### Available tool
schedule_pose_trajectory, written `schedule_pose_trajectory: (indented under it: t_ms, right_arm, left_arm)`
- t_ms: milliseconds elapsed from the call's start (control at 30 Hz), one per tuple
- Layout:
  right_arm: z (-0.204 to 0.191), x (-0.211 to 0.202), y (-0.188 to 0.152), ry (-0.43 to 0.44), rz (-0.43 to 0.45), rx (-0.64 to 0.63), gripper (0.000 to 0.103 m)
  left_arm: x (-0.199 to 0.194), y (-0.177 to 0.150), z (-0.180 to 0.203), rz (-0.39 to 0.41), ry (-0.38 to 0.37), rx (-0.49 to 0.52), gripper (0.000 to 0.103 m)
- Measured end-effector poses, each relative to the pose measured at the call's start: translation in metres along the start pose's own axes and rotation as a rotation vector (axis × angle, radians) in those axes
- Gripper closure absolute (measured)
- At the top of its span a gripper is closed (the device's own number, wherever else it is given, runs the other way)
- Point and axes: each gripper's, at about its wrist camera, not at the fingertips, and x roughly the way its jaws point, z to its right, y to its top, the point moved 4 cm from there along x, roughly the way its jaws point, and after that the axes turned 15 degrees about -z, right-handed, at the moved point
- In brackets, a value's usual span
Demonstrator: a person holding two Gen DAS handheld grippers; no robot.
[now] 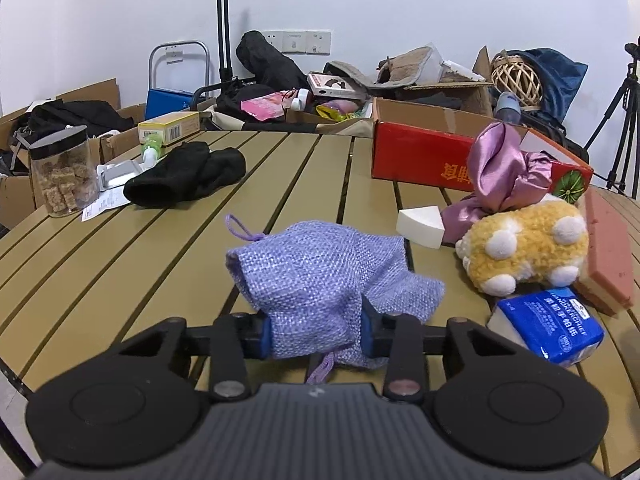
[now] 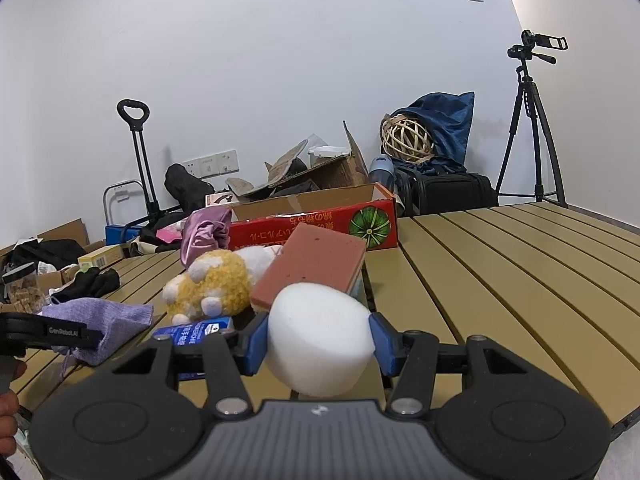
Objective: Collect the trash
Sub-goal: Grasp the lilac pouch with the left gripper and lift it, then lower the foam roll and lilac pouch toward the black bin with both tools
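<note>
Slats lie bare rightward — left tongs pinch purple pouch, right tongs clamp white sponge.

The table is khaki with dark grooves between its slats. At the centre of the left view lies a lilac woven pouch; to its right sit a yellow plush toy with white spots, a shiny mauve satin cloth, a blue tissue pack, and a red box with a green pumpkin print. A white foam piece fills the lower centre of the right view, before a terracotta sponge block.
</note>
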Motion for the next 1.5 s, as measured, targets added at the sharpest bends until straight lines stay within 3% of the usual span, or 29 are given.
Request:
schedule_pose_trajectory:
  t_ms: [800,1167,1500]
  right_arm:
    - [-0.013,-0.026,-0.007,0.07,-0.003,-0.07,0.051]
    - [-0.021,-0.053,-0.027,0.085,-0.02,-0.098,0.051]
    - [-0.032,-0.086,-0.071,0.092,-0.084,-0.148,0.051]
  left_arm:
    - [-0.058,-0.027,-0.002,0.088,-0.051,0.071,0.064]
    - [-0.088,-0.067,-0.002,0.078,-0.076,0.088,0.064]
    - [-0.118,-0.111,-0.008,0.048,-0.109,0.096,0.064]
